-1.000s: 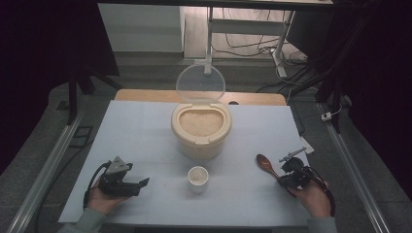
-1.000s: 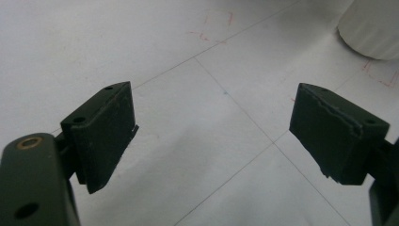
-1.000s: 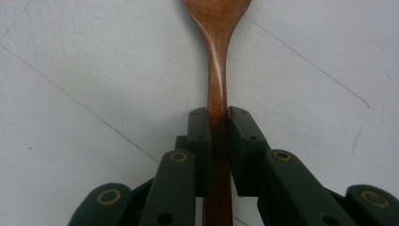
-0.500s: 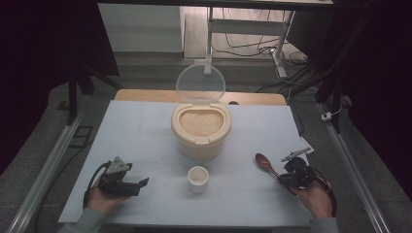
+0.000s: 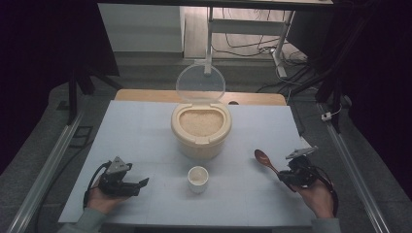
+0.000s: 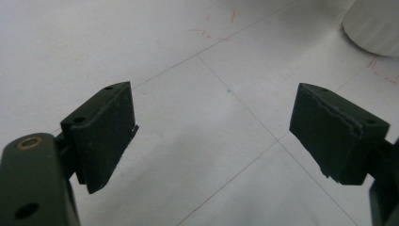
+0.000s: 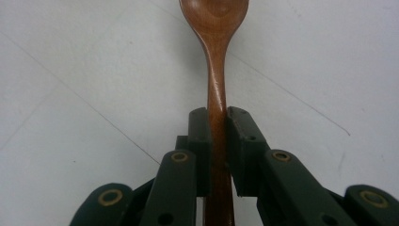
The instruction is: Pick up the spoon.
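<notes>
Right gripper view cuts the wooden spoon (image 7: pixel 217 70) off twice: the tip of its bowl runs past the top edge, and the end of its handle drops out of sight below the right gripper (image 7: pixel 217 123). What shows is the handle clamped between the two black jaws, which press on it from both sides. The spoon's long axis runs straight along the jaws, bowl pointing away from the hand.

From the high view the spoon (image 5: pixel 265 159) sits at the near right of the tabletop (image 5: pixel 145 126), its bowl aimed far and to the left, its handle slanting back into the right gripper (image 5: pixel 285 175). Whether the bowl touches the tabletop is hard to make out.

The left gripper (image 5: pixel 141 184) rests at the near left with its jaws wide apart and nothing between them; its own view shows just bare tabletop (image 6: pixel 211 132) and a cut-off white curve at the top right corner.

A small white cup (image 5: pixel 198 177) stands near the middle, just in front of a beige rice container (image 5: pixel 200 127) with its clear lid (image 5: pixel 200 82) raised.
</notes>
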Available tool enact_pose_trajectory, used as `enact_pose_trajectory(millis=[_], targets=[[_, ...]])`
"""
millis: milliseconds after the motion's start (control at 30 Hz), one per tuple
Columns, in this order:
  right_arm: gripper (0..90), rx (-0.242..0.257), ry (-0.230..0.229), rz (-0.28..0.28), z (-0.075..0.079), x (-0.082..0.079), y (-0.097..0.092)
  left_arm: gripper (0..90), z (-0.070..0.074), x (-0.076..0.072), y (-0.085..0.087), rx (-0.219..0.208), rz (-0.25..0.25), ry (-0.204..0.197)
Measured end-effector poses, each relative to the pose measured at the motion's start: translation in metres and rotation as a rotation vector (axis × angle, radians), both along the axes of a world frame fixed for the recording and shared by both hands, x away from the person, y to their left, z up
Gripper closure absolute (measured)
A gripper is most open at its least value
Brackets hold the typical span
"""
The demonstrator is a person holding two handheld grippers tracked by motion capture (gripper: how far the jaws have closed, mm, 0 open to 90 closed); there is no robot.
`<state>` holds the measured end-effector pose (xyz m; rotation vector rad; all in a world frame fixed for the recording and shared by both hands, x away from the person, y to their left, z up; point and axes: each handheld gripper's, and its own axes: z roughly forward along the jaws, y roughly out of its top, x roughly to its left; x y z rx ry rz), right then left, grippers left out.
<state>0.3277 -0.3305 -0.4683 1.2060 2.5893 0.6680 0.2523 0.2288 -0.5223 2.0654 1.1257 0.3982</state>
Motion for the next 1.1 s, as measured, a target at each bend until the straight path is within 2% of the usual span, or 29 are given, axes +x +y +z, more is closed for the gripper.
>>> enact_pose_trajectory(millis=[267,467,633,1100], targets=[[79.7,0.059,-0.036,0.033,0.013,-0.006,0.003,14.6,0.0,0.0,0.0,0.001,-0.001,0.0],[79.7,0.136,-0.066,0.118,0.029,-0.014,0.012,14.6,0.0,0.001,0.0,0.003,-0.003,0.001],[79.7,0.188,-0.066,0.187,0.036,-0.019,0.026,14.7,-0.001,0.001,-0.001,0.004,-0.004,0.003],[79.7,0.227,-0.064,0.352,0.038,-0.025,0.067,14.7,-0.001,0.002,-0.002,0.004,-0.008,0.004]])
